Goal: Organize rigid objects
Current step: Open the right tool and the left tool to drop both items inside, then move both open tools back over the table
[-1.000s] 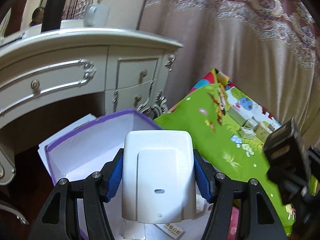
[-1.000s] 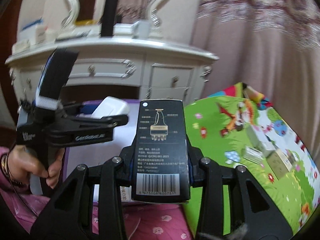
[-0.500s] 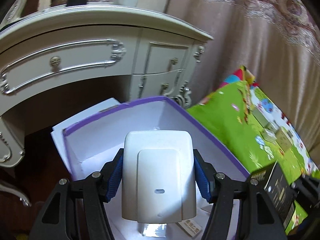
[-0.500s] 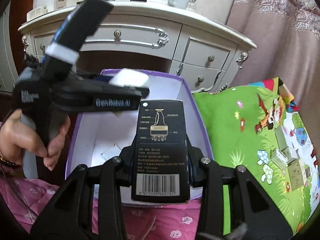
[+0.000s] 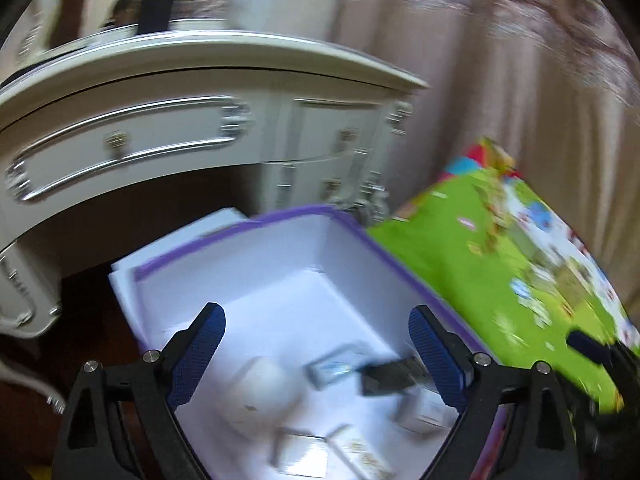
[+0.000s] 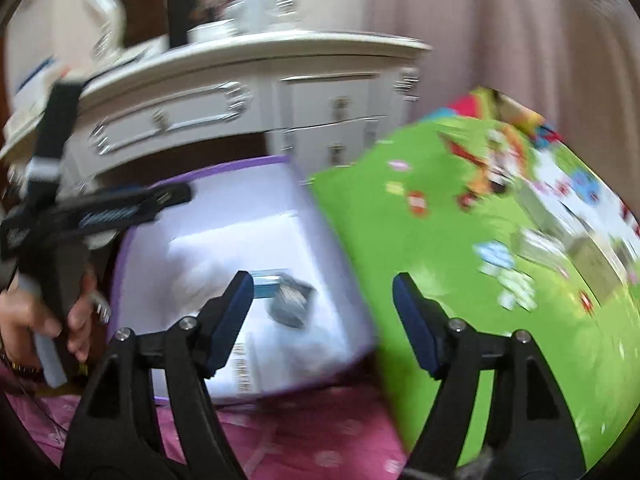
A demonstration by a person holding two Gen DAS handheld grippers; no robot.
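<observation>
Both tools have just been opening and now stand wide with nothing between the pads. The left tool [image 5: 316,338] hangs over the purple-rimmed box [image 5: 280,216], where the white device [image 5: 266,390] and the black box [image 5: 390,376] lie among small packets. The right tool [image 6: 323,300] hovers above the box's near edge. A green play mat [image 6: 460,280] lies just beside; a cream dresser [image 5: 200,120] stands behind.

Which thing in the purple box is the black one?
The black box lying on the floor of the purple box, near its right wall. The rounded thing to its left is white, and the small packets around them are pale.
</observation>
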